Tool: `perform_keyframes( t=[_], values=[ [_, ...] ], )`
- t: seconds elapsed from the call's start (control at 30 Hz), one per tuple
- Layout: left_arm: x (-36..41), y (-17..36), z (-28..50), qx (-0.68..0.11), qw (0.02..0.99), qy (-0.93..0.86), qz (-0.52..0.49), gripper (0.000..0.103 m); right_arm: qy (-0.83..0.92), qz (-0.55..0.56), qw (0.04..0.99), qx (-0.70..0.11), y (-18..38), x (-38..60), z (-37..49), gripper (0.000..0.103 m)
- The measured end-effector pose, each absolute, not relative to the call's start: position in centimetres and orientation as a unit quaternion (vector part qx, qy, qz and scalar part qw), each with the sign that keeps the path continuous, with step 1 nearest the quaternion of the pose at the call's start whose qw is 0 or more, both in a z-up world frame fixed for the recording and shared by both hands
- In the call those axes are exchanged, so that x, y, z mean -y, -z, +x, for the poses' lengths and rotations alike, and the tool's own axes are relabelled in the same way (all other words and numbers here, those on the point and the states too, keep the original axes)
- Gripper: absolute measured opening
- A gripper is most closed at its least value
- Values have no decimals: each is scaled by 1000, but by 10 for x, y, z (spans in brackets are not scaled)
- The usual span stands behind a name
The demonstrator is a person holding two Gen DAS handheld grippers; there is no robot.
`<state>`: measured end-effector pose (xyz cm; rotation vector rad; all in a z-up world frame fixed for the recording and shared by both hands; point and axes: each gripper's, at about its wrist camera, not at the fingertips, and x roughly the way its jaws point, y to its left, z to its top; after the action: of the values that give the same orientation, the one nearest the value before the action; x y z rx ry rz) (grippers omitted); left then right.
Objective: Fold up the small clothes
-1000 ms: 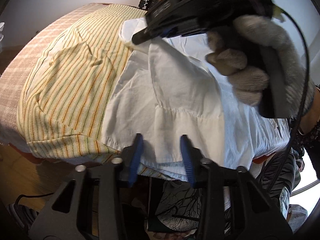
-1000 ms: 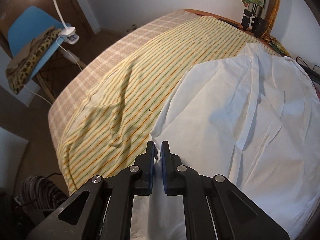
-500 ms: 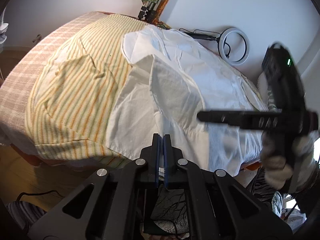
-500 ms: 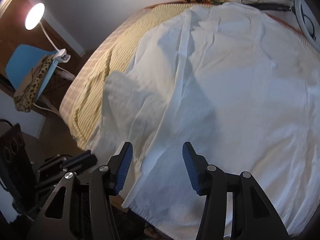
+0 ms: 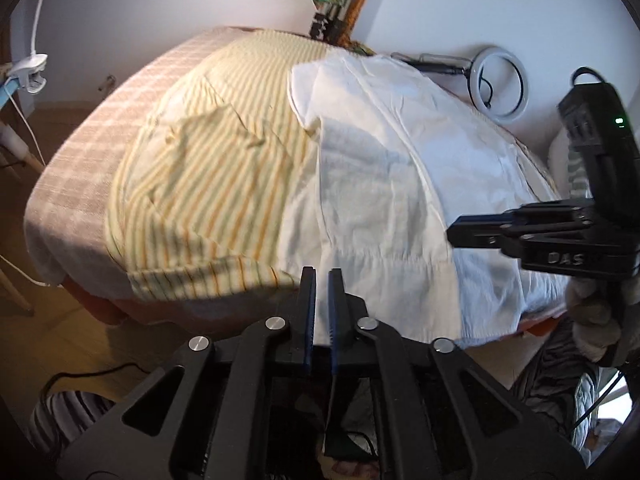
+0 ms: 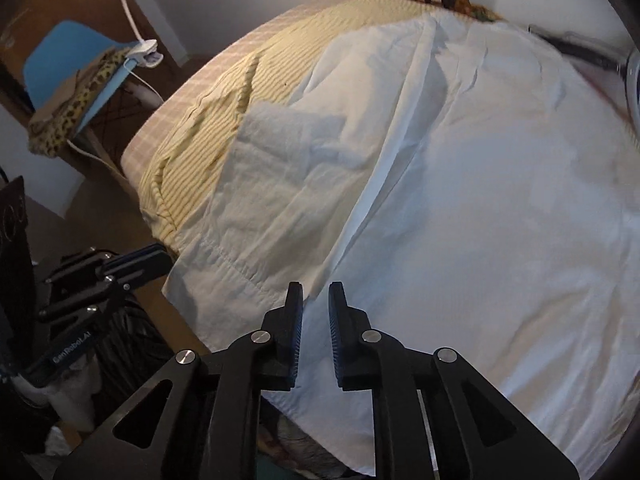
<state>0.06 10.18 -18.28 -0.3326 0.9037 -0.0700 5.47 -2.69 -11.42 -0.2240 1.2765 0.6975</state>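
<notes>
1. the white cotton garment point(image 5: 400, 184) is spread on the bed point(image 5: 72, 184), lying on top of a yellow striped cloth point(image 5: 208, 176).
2. one side panel of it looks already flipped in toward the middle, with a long crease running down it point(image 6: 384, 184). so i'd guess the first fold is done.
3. left tongs point(image 5: 321, 304) sit at the near hem with just a narrow gap. they've just been opening, nothing pinched between them.
4. right tongs point(image 6: 315, 322) hover over the near edge, slightly apart. they've just been closing, but the cloth sits under them, not in them.
5. still left, i reckon: the other side, then folding it up lengthwise. maybe a third of the way there.
</notes>
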Motion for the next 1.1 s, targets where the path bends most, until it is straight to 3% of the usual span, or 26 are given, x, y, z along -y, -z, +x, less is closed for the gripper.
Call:
perform_keyframes(
  t=[0.07, 0.1, 0.13, 0.3, 0.63, 0.77, 1.0, 1.03, 1.1],
  values=[
    [-109, 182, 2, -425, 887, 27, -177, 30, -330, -89, 751, -565, 94, 29, 68, 28],
    [-113, 183, 4, -422, 887, 26, -184, 34, -333, -80, 758, -556, 85, 28, 77, 32],
    [-115, 184, 7, -422, 886, 26, -189, 34, -336, -71, 764, -546, 76, 26, 86, 37],
    [-118, 190, 21, -426, 883, 34, -194, 34, -344, -53, 781, -519, 52, -15, 139, 38],
    [-119, 202, 29, -441, 874, 49, -199, 34, -272, -80, 766, -576, 120, -98, 219, 38],
    [-123, 206, 29, -440, 873, 48, -206, 7, -247, -109, 753, -600, 153, -121, 235, 38],
    [-122, 205, 24, -432, 876, 64, -204, 3, -202, -196, 750, -598, 181, -141, 254, 38],
    [-122, 204, 23, -432, 876, 64, -204, 3, -202, -201, 750, -597, 182, -141, 255, 36],
    [-122, 203, 22, -430, 876, 66, -207, 3, -194, -221, 756, -585, 182, -141, 258, 11]
  ],
)
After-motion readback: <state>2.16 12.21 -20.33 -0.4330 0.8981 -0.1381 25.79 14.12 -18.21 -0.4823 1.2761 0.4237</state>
